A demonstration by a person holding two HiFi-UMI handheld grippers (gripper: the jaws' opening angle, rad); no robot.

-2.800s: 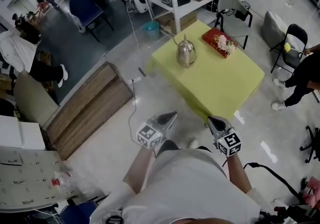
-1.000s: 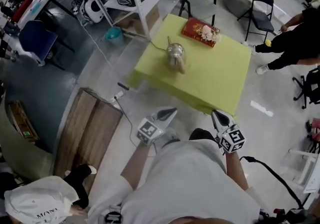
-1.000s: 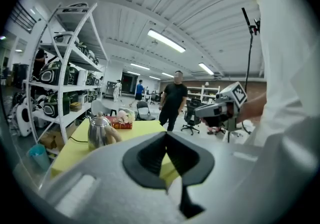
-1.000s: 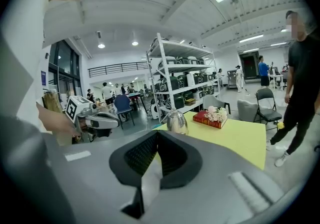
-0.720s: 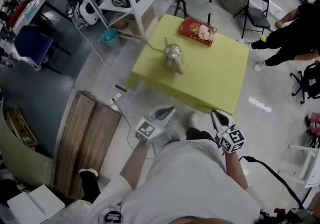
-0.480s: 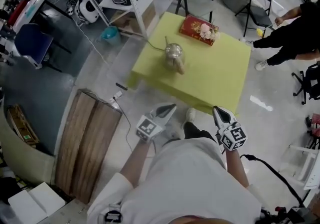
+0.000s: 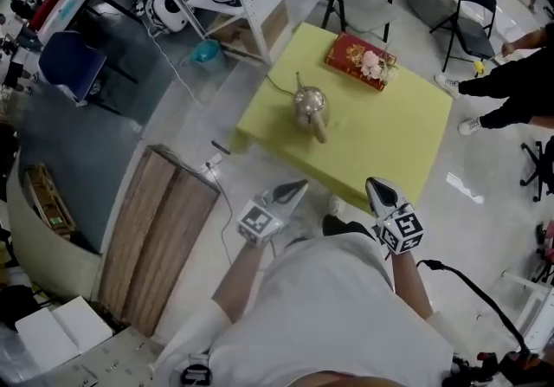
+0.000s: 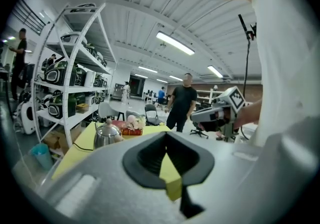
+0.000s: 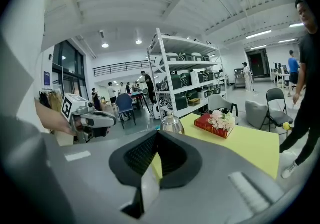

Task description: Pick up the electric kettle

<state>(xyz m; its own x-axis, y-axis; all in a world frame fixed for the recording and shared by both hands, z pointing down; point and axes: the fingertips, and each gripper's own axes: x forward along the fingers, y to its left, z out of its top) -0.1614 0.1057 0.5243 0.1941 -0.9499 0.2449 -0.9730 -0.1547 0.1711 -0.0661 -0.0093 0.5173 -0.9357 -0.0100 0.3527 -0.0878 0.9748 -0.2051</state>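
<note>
Head view: 1 kettle [image 7: 310,106] stands on the yellow table [image 7: 394,143], toward its far left part, with bare tabletop between it and the near edge. 1 red box [image 7: 357,59] lies by the far edge. Open floor separates the near edge from the left gripper [image 7: 296,188] and right gripper [image 7: 374,186], both well apart from the kettle. 2 chairs stand beyond the table, and 1 wooden platform [image 7: 156,229] lies to the left.

Left gripper view: the jaws are pressed together on nothing. The kettle [image 8: 106,135] sits on the table's left side, and 1 person in black [image 8: 184,101] stands behind it.

Right gripper view: the jaws are also closed and empty. The kettle [image 9: 171,124] and the red box [image 9: 215,123] stand apart, with clear yellow surface to the right.
</note>
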